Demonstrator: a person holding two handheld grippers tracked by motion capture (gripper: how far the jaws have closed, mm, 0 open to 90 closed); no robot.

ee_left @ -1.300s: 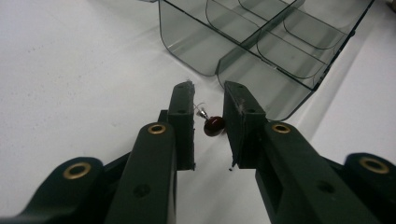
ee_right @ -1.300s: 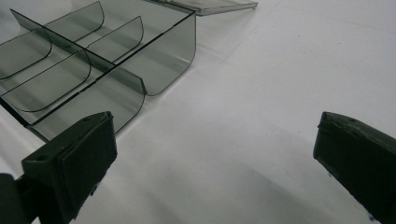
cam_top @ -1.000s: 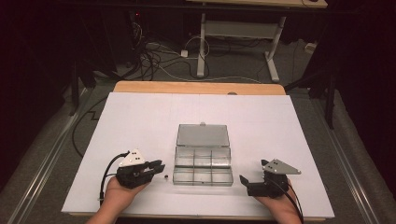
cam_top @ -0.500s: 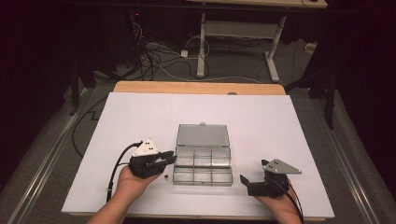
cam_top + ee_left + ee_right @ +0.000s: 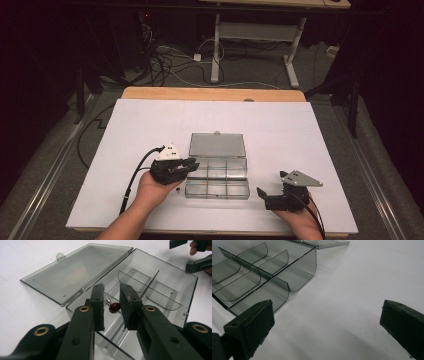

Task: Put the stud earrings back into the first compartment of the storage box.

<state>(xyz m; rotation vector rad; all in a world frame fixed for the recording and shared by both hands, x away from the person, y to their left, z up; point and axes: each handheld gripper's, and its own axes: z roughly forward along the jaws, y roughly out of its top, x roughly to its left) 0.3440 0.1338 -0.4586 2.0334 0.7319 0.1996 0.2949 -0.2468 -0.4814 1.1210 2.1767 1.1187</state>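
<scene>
While a person is standing at the white bench, the left tongs are hovering over the near left corner of a clear compartment box, their jaws drawn narrow. A small dark red bead on a metal pin is sitting between the two jaws; whether the pads are actually pinching it is impossible to tell. Beyond the left tongs the box's lid is lying open, flat on the bench. Across the box, the right tongs are resting just beside its near right corner, jaws gaping wide with nothing but bare bench between them. From the high view, both hands are reaching in from the near edge, the box lying between the two tongs.
</scene>
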